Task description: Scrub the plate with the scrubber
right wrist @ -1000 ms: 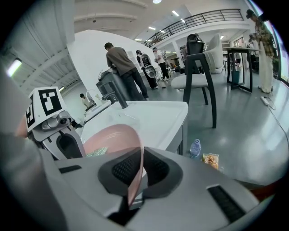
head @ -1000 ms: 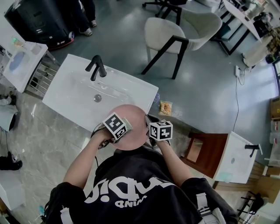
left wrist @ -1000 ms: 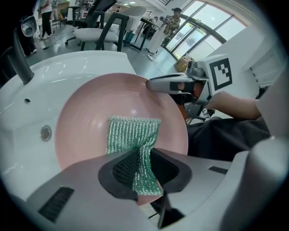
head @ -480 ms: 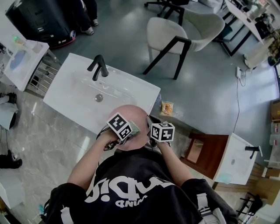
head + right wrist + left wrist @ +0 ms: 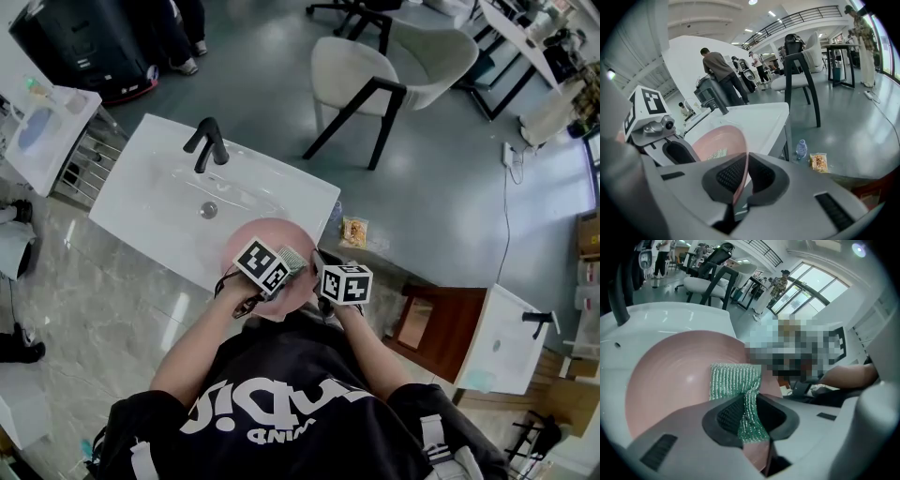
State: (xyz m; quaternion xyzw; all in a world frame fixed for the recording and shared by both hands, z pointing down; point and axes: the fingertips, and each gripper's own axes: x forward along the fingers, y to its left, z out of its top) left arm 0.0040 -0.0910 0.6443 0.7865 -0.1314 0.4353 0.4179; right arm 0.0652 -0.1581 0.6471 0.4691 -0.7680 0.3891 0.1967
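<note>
Pink round plate (image 5: 246,236) stays clamped at its rim in the right gripper (image 5: 740,174) — the left gripper (image 5: 746,414), pinching the green mesh scrubber (image 5: 733,379), has swept rightward across it, mid-scrub.

The room is bright and evenly lit. In the right gripper view, ceiling lights (image 5: 751,2) shine overhead. In the left gripper view, daylight washes out the tall windows (image 5: 813,289). The white sink (image 5: 150,187) carries soft glare and the grey floor (image 5: 441,178) a dull sheen. Shadows are faint. Both gripper views bend strongly toward dark, vignetted corners, and the near fingers (image 5: 726,416) look soft. The head view is sharp.
</note>
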